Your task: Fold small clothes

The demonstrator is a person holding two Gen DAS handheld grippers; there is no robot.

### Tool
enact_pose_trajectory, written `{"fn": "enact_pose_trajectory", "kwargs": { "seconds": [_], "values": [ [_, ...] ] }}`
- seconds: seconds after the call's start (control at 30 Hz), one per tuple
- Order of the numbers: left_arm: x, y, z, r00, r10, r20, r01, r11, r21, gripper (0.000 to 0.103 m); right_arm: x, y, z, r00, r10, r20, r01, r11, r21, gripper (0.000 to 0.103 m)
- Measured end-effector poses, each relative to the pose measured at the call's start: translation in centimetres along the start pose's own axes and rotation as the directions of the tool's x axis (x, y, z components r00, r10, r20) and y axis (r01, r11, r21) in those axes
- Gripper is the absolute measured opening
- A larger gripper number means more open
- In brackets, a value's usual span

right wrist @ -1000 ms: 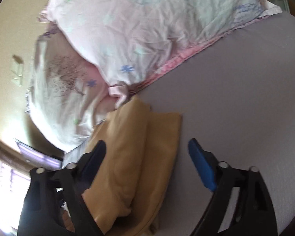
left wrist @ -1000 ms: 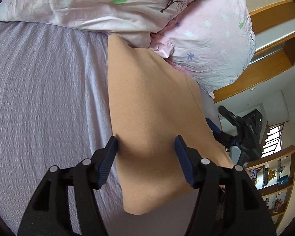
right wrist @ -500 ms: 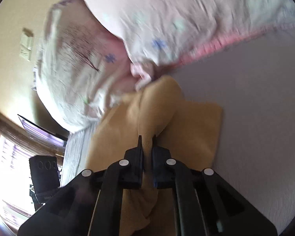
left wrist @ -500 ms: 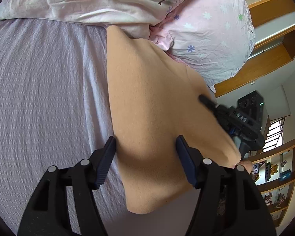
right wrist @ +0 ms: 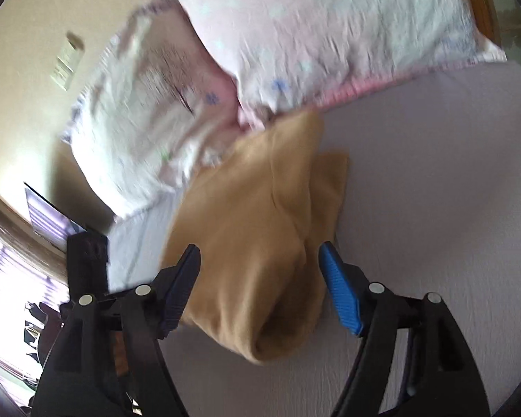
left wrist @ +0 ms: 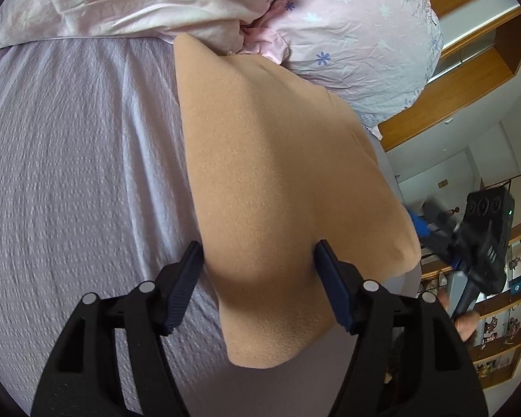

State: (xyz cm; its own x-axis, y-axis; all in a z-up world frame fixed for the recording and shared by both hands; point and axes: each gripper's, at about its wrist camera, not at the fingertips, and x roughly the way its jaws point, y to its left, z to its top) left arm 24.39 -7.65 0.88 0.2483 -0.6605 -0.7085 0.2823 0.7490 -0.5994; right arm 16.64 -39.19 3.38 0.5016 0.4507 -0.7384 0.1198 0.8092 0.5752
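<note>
Tan cloth (left wrist: 278, 180) fills the middle of our left wrist view, lying on the lavender bed sheet (left wrist: 80, 173). Its long axis runs away from us, the far corner tucked against the pink flowered pillows (left wrist: 347, 34), the near end rounded below our left gripper (left wrist: 258, 278). Those jaws stand wide apart, straddling the cloth and gripping nothing. At the right edge we see the right gripper (left wrist: 476, 243) beside the cloth.

From the right wrist, blurred, the cloth (right wrist: 260, 229) lies doubled and rumpled, again pointing toward the pillows (right wrist: 295, 41). Our right gripper (right wrist: 260, 285) spreads wide around the near end, holding nothing.
</note>
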Motion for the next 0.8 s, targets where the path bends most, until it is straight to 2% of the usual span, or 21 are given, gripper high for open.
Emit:
{"fn": "enact_pose_trajectory", "kwargs": {
  "seconds": [0.07,0.1,0.13,0.2,0.23,0.27,0.3,0.33,0.43,0.5,0.6,0.67,0.7,0.73,0.77,0.8],
  "values": [
    [0.0,-0.2,0.1,1.000,0.011,0.001,-0.011,1.000,0.002,0.067,1.7,-1.1,-0.3,0.997,-0.032,-0.067,0.035,0.998,0.043,0.072],
    [0.0,-0.2,0.0,1.000,0.017,0.003,-0.017,1.000,0.002,0.067,2.5,-1.8,-0.5,0.996,-0.019,-0.092,0.025,0.997,0.072,0.072],
    [0.0,-0.3,-0.2,1.000,0.018,0.007,-0.019,1.000,0.003,0.067,3.3,-2.8,-0.7,0.993,0.026,-0.114,-0.012,0.992,0.122,0.072],
    [0.1,-0.3,-0.2,1.000,0.007,0.015,-0.007,1.000,-0.003,0.064,3.4,-3.5,-1.0,0.990,0.106,-0.093,-0.091,0.984,0.153,0.069],
    [0.3,-0.1,-0.3,1.000,-0.024,0.010,0.024,1.000,-0.019,0.054,3.6,-3.9,-1.1,0.984,0.151,-0.098,-0.132,0.976,0.176,0.057],
    [0.4,0.2,-0.4,0.999,-0.036,0.009,0.036,0.999,-0.038,0.051,3.9,-4.3,-1.3,0.972,0.212,-0.102,-0.188,0.960,0.206,0.048],
    [0.4,0.6,-0.5,0.999,-0.048,0.020,0.049,0.997,-0.054,0.043,4.5,-4.7,-1.7,0.956,0.273,-0.110,-0.244,0.944,0.222,0.034],
    [0.4,0.8,-0.6,0.998,-0.057,0.021,0.058,0.997,-0.059,0.037,4.9,-4.8,-1.9,0.950,0.294,-0.109,-0.265,0.939,0.221,0.023],
    [-0.6,1.7,-0.6,0.992,-0.116,0.045,0.120,0.989,-0.088,0.025,4.8,-4.5,-2.2,0.932,0.351,-0.089,-0.324,0.917,0.231,0.020],
    [-2.5,2.1,-0.9,0.988,-0.119,0.094,0.126,0.989,-0.078,0.023,5.1,-3.2,-2.2,0.923,0.371,-0.100,-0.346,0.916,0.202,0.019],
    [-6.1,2.6,-2.4,0.981,-0.100,0.164,0.112,0.992,-0.066,0.023,5.8,0.0,-2.9,0.902,0.402,-0.155,-0.385,0.914,0.130,0.019],
    [-8.2,3.0,-4.3,0.982,-0.062,0.176,0.071,0.997,-0.043,0.024,6.3,1.7,-3.6,0.909,0.365,-0.202,-0.358,0.931,0.074,0.020],
    [-8.7,3.2,-5.4,0.986,-0.027,0.167,0.033,0.999,-0.035,0.026,6.5,2.2,-3.7,0.916,0.334,-0.221,-0.330,0.942,0.053,0.027],
    [-9.0,3.5,-6.8,0.989,0.020,0.149,-0.016,0.999,-0.028,0.028,6.1,2.4,-3.7,0.933,0.277,-0.230,-0.277,0.960,0.033,0.041],
    [-9.1,3.7,-7.5,0.988,0.053,0.143,-0.050,0.998,-0.024,0.029,5.1,2.3,-3.4,0.952,0.228,-0.206,-0.229,0.973,0.021,0.049],
    [-9.5,3.8,-8.3,0.986,0.073,0.152,-0.072,0.997,-0.014,0.028,3.7,2.1,-2.6,0.969,0.203,-0.142,-0.203,0.979,0.015,0.061]
  ]
}}
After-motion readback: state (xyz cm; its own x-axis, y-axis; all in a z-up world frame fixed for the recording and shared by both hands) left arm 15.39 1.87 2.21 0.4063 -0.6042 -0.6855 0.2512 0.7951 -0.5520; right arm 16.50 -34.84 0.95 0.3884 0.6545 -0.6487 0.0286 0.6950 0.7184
